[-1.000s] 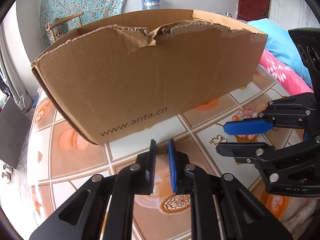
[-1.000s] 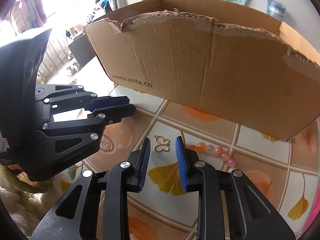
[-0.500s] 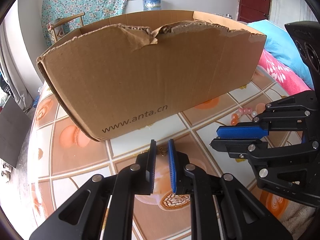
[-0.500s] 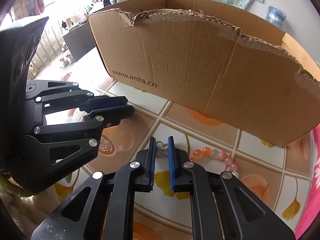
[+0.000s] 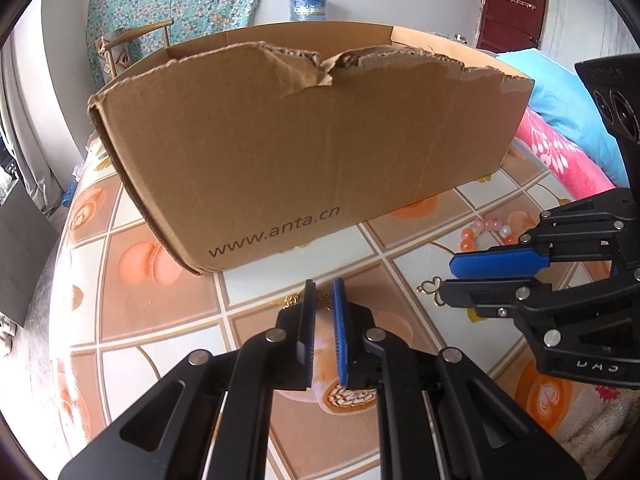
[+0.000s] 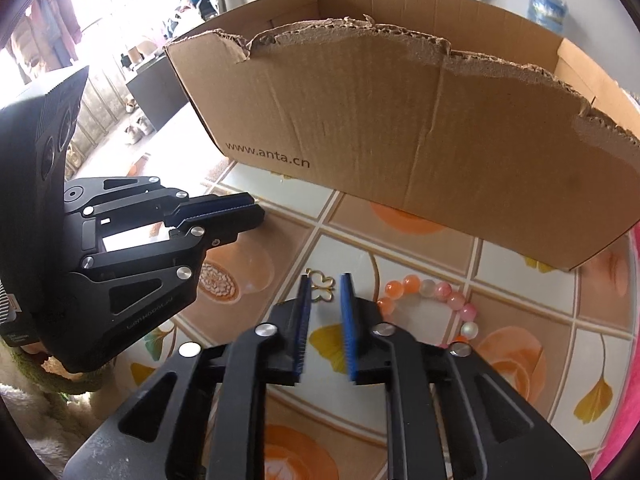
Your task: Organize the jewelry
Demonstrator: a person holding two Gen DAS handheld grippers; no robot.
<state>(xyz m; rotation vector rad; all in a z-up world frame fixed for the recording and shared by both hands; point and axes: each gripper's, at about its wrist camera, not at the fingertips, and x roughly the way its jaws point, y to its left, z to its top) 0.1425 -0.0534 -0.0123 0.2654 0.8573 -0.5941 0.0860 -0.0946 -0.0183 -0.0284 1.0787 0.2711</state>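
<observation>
Left wrist view: left tongs [image 5: 323, 292] nearly closed, narrow gap, nothing clearly held, tips over a small gold chain [image 5: 290, 301] on the tiled surface [image 5: 160, 320] just in front of the cardboard box [image 5: 304, 152].

Right wrist view: right tongs [image 6: 325, 284] open, tips on either side of the gold butterfly clasp [image 6: 323, 285] lying before the box [image 6: 400, 128]. Bead bracelet [image 6: 436, 294] lies just right of the clasp.
</observation>
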